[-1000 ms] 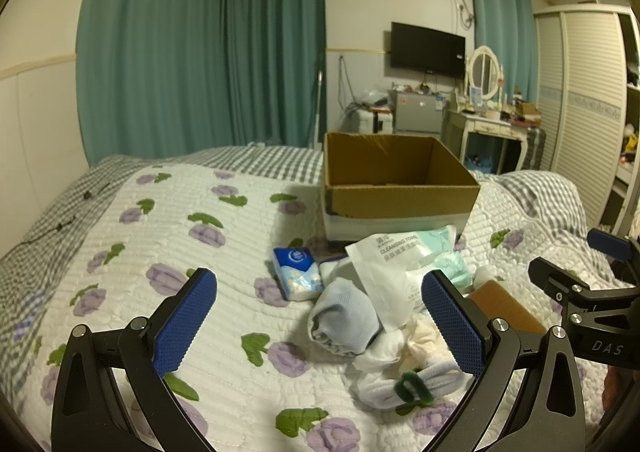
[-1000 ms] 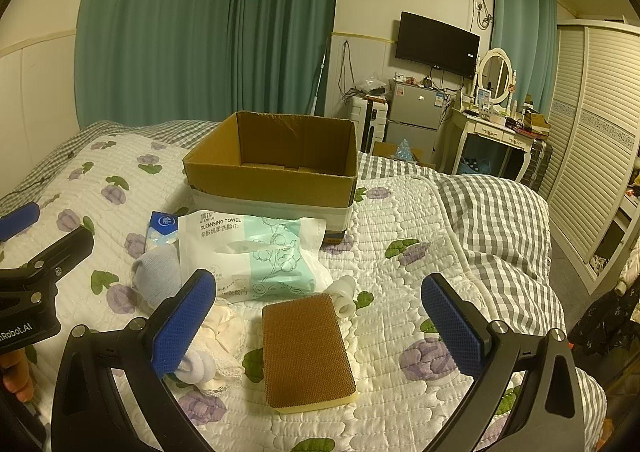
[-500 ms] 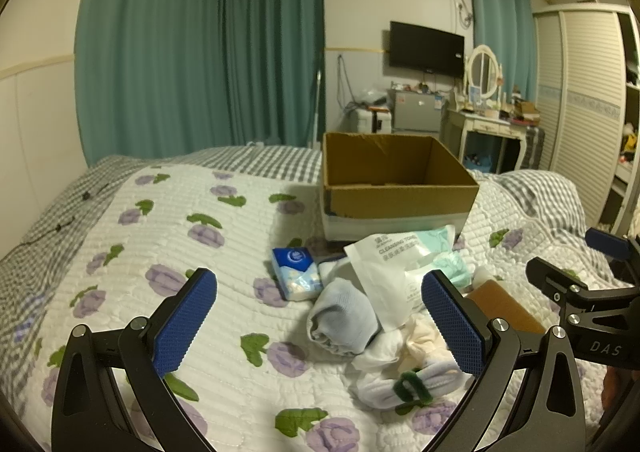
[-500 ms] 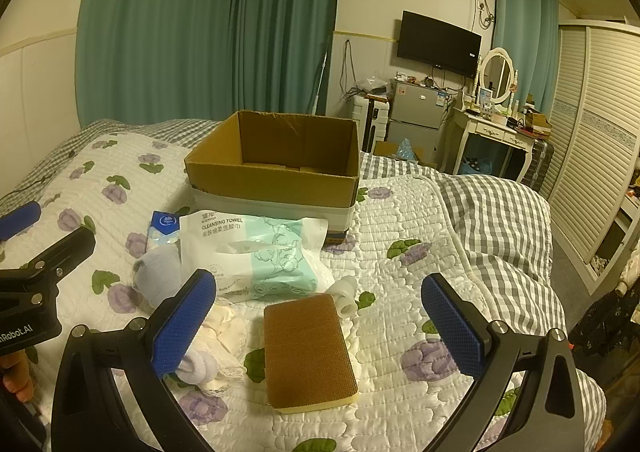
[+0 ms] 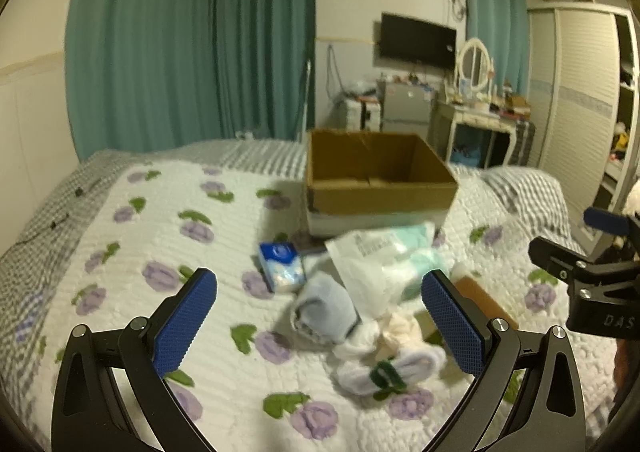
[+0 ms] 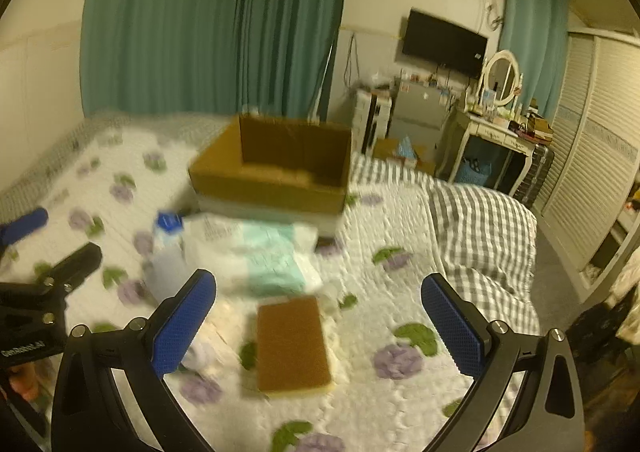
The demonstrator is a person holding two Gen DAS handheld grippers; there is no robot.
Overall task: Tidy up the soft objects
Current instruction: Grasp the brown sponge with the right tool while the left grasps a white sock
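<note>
An open cardboard box [image 5: 380,180] stands on the floral quilt; it also shows in the right wrist view [image 6: 276,176]. In front of it lie a white-and-green cleansing towel pack [image 5: 384,264], a blue tissue pack [image 5: 282,264], a light blue rolled sock [image 5: 324,312], white and cream socks [image 5: 392,356] and a brown-topped sponge [image 6: 294,344]. My left gripper [image 5: 320,324] is open and empty, above the sock pile. My right gripper [image 6: 318,324] is open and empty, above the sponge.
The bed's grey checked blanket [image 6: 480,220] falls off to the right. Beyond the bed stand a dressing table with a mirror [image 6: 500,124], a wardrobe [image 6: 600,156] and teal curtains [image 5: 192,52].
Both views have turned blurry from motion. The right gripper has shifted right and forward, so the box and sponge sit further right in its view. The left gripper has barely moved.
</note>
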